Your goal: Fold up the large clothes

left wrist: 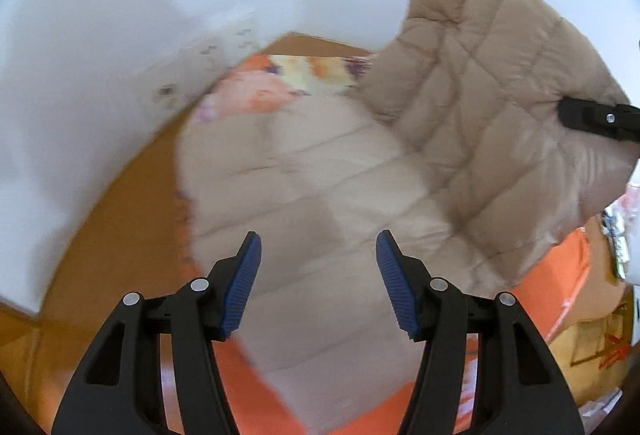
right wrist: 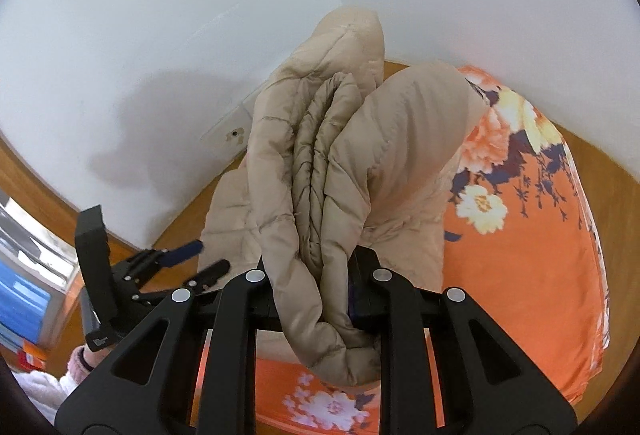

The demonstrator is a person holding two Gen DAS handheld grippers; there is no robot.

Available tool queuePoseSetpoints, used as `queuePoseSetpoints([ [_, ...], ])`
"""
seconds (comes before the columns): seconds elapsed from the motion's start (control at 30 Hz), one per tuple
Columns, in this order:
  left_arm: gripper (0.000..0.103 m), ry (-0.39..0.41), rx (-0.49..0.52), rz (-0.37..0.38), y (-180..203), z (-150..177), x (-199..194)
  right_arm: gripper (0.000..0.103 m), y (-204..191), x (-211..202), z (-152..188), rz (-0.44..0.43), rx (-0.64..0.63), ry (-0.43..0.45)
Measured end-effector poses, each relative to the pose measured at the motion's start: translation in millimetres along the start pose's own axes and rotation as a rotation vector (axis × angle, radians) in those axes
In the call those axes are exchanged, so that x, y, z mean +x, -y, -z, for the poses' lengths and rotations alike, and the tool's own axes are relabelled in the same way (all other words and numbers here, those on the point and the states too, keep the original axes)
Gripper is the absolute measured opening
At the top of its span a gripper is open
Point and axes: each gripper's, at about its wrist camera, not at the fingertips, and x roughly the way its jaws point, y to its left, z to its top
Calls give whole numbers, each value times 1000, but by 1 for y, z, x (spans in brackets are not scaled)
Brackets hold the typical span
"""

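The right gripper (right wrist: 320, 287) has its jaws clamped on a thick bunched fold of the beige quilted jacket (right wrist: 320, 163), several layers of padding squeezed between them and a rolled edge hanging down in front of the fingers; the rest of that gathered part rises upright beyond the jaws in two puffy lobes with a tight pleat between. The left gripper (left wrist: 319, 283) holds nothing, its jaws standing wide apart with the blue ribbed pads (left wrist: 244, 283) facing each other above the flat lower part of the jacket (left wrist: 320, 195), though whether they touch the fabric is unclear through the blur. From the left wrist view, the jacket lies spread across the orange floral cloth (left wrist: 560, 275), while its far right portion is lifted and tilted up where the right gripper (left wrist: 600, 117) enters from the edge and pinches it. The floral cloth (right wrist: 520, 235) covers the wooden bench (left wrist: 120, 203), whose bare brown surface shows along the left side and meets a white wall (left wrist: 120, 35). In the right wrist view the left gripper (right wrist: 192, 259) sits to the left, low over the bench edge beside the jacket's hem, with a pink-sleeved hand (right wrist: 84, 359) holding its handle
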Motion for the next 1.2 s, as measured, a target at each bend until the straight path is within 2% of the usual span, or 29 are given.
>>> queuePoseSetpoints([
  [0.2, 59, -17, -71, 2, -31, 14, -3, 20, -34, 22, -1, 49, -57, -48],
  [0.63, 59, -3, -149, 40, -59, 39, -10, 19, -89, 96, 20, 77, -88, -175],
  [0.83, 59, 2, -193, 46, -78, 54, -15, 20, -113, 133, 33, 115, -168, -228],
  [1.03, 59, 2, -243, 38, -96, 66, -19, 22, -119, 168, 52, 109, -208, -300],
  [1.2, 59, 15, -266, 37, -105, 71, -23, 25, -124, 178, 63, 104, -225, -320],
])
